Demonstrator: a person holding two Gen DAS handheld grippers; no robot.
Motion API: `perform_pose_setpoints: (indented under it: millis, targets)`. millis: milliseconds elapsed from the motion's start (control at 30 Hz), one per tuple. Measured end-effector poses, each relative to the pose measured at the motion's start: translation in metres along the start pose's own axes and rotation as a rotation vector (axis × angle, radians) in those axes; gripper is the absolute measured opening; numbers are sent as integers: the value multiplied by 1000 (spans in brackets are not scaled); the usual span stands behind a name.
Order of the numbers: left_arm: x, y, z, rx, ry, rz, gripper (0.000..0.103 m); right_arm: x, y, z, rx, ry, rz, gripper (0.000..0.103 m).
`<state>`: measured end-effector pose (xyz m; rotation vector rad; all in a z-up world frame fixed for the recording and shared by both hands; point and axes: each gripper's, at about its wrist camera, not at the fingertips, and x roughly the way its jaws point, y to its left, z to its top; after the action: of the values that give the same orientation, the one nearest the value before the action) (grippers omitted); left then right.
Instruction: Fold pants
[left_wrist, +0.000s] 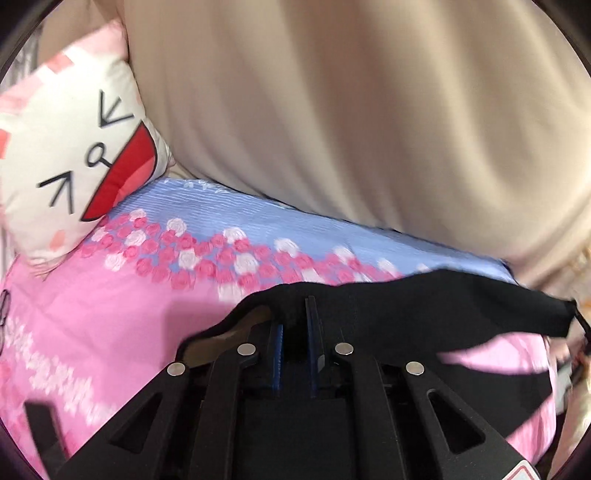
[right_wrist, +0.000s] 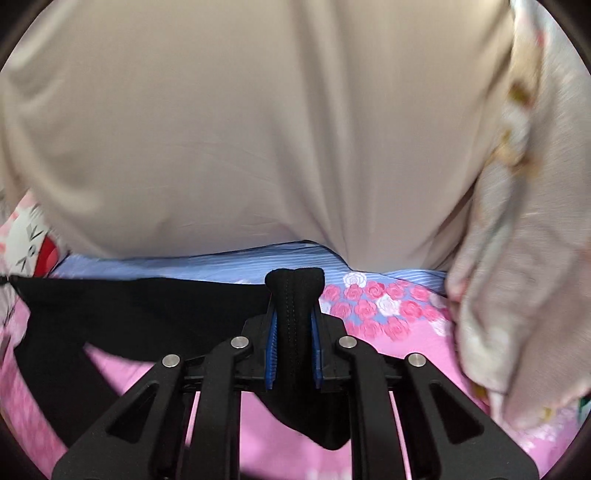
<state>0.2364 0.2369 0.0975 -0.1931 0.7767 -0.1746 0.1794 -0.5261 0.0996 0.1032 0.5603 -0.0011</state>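
- While both claws pinch it, the black pants (right_wrist: 147, 310) hang stretched just above the pink flowered bed (left_wrist: 92, 314).
- Left claw (left_wrist: 295, 332): squeezed tight on the pants' edge.
- Right claw (right_wrist: 294, 332): nearly closed, clamping a thick bunched seam.
- Beyond the bed hangs a beige curtain (right_wrist: 240, 129); a cat-face pillow (left_wrist: 74, 155) lies on the bed beside it.

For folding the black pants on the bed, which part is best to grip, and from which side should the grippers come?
Grip the black pants at the stitched top edge, one end each, coming from the near side. The right gripper is shut on the thick seamed end, the left gripper on the thinner edge. The hem stretches taut between them over the pink bedsheet.
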Motion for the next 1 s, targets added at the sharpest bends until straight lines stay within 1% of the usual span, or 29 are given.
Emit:
perform_pose_setpoints:
  millis: [33,67,100,167,200,267,333,367,400,433,467,533,600,667,700,733,800,833,867,900,933,967,1000]
  targets:
    - [-15,1,-12,14,-5,-12,8,-11,1,-5,-7,-5,5,13]
    - [-34,1,-32,28,-3,-25,8,-28,3,-20,-25,-1,-4,13]
    - [-44,4,-48,37,11,-23,8,-40,4,-35,-36,11,-14,13]
    - [-55,9,-77,53,39,-7,9,-48,0,-61,-43,41,-18,13]
    - [-56,16,-96,55,66,13,9,-53,-6,-78,-35,64,-15,14]
    - [-48,33,-129,27,129,54,9,-56,-21,-120,-5,123,-18,14]
    - [-31,48,-154,7,187,116,9,-54,-26,-148,23,179,-25,14]
    - [-22,53,-163,-1,212,137,9,-49,-33,-166,41,218,-38,14]
    - [-9,63,-173,-32,246,161,10,-46,-36,-177,47,237,-46,14]
    - [-5,69,-179,-50,256,160,11,-45,-38,-187,55,246,-46,14]
    - [-2,75,-180,-71,255,154,12,-45,-40,-192,80,241,-35,14]
    - [-3,79,-178,-105,237,144,12,-46,-44,-191,104,225,-28,15]
    - [-6,76,-170,-97,228,162,12,-45,-43,-186,106,210,-30,15]
    - [-9,74,-158,-82,220,177,12,-47,-38,-168,88,185,-44,15]
    - [-13,73,-151,-77,208,182,12,-53,-35,-154,68,142,-51,15]
    - [-15,74,-144,-70,199,195,12,-68,-30,-134,47,58,-49,15]
    - [-22,78,-139,-53,193,256,4,-92,-24,-112,8,-66,-44,15]
    - [-24,81,-138,-48,192,281,4,-100,-19,-107,-46,-99,-72,16]
    - [-26,86,-140,-53,200,293,4,-102,-15,-109,-137,-84,-126,17]
    - [-26,94,-145,-64,220,294,4,-97,-19,-116,-183,-45,-170,21]
    - [-25,99,-151,-72,239,304,4,-89,-29,-128,-191,21,-208,27]
    - [-26,103,-156,-78,250,318,4,-76,-48,-147,-156,141,-231,29]
    - [-28,108,-163,-96,251,322,4,-69,-63,-166,-118,239,-268,32]
